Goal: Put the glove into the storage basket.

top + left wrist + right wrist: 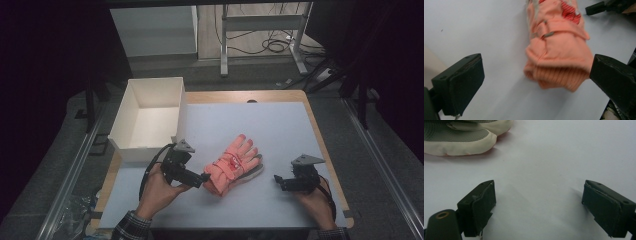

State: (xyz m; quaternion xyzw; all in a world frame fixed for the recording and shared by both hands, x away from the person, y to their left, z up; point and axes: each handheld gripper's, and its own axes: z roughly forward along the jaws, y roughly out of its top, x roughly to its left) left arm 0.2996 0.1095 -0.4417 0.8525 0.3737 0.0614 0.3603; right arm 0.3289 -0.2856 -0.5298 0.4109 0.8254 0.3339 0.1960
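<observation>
An orange glove (232, 165) lies flat in the middle of the white mat (280, 125), fingers pointing away from the person, ribbed cuff towards the near left. A grey and cream palm side shows beneath it (461, 137). My left gripper (205, 179) hovers at the cuff end, open. In the left gripper view the cuff (559, 65) sits ahead between the wide jaws (539, 75), and no pad presses on it. My right gripper (278, 182) rests to the right of the glove, open, with only bare mat between its jaws (539, 202).
A white open box (145, 152) stands at the table's back left, just behind the left hand. The wooden table edge (320, 140) runs along the right of the mat. The right gripper's jaw tip (604, 6) shows at the top of the left gripper view.
</observation>
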